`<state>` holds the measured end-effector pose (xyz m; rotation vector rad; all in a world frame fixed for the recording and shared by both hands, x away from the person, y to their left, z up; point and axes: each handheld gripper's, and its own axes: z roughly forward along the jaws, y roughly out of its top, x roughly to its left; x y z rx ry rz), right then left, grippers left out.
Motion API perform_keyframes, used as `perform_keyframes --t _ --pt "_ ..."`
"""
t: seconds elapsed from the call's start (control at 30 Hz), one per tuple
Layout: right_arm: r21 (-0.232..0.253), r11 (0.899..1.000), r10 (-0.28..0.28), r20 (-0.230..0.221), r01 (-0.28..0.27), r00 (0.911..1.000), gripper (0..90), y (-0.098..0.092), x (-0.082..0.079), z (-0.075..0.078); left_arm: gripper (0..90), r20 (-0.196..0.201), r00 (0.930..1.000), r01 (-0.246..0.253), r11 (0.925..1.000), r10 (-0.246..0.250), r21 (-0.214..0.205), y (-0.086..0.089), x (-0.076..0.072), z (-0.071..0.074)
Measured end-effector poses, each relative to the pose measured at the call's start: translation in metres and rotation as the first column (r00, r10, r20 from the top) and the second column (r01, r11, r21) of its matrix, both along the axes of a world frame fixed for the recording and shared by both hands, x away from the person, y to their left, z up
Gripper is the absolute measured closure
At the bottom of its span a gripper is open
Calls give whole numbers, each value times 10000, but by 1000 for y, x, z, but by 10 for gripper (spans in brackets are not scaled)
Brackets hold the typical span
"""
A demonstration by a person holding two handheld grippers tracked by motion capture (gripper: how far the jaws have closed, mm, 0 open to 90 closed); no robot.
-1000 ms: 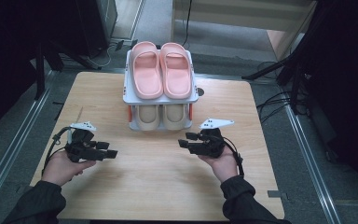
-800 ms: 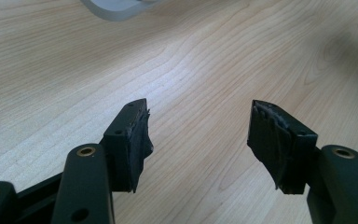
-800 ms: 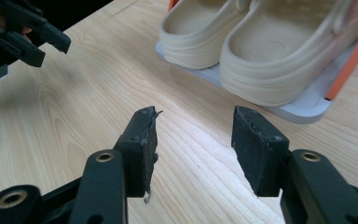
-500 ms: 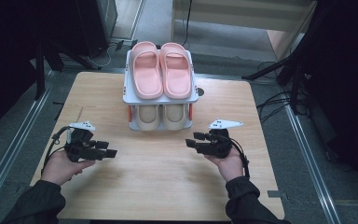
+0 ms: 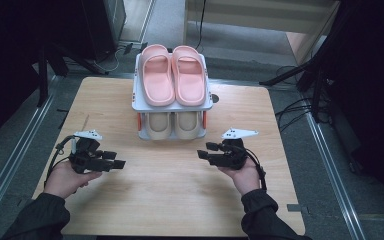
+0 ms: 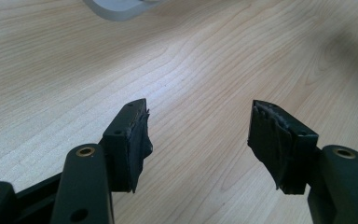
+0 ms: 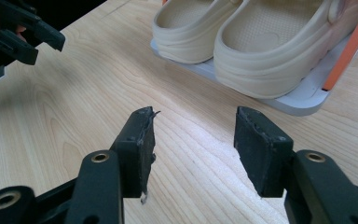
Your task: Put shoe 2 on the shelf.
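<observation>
**Shoe rack with two pairs, both claws idle in front**

Landmark: the two-tier shoe rack [image 5: 172, 106] at the far middle of the wooden counter [image 5: 170, 200].

- Nearest the onlooker, front-left of the rack: left claw [image 5: 121, 164], jaws apart, nothing between them, well clear of the rack.
- Front-right of the rack: right claw [image 5: 201, 155], jaws having just been opening, now standing apart and empty, aimed at the lower tier.
- Lower tier of the rack: cream clogs [image 7: 256, 42], side by side, heels toward the claws. Probably light, soft foam that yields under pressure; the raised heel wall looks the best hold.
- Top tier: pink slippers [image 5: 173, 75], side by side.
</observation>
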<state>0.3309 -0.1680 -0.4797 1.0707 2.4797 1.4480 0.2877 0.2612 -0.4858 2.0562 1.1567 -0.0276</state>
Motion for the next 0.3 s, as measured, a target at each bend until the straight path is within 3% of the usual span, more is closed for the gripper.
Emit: perform_keyframes --t 0.3 --pt "-36 10000 -1 35 1 10000 481 0 0 0 373 -53 10000 -1 10000 1 -36 -1 1 0"
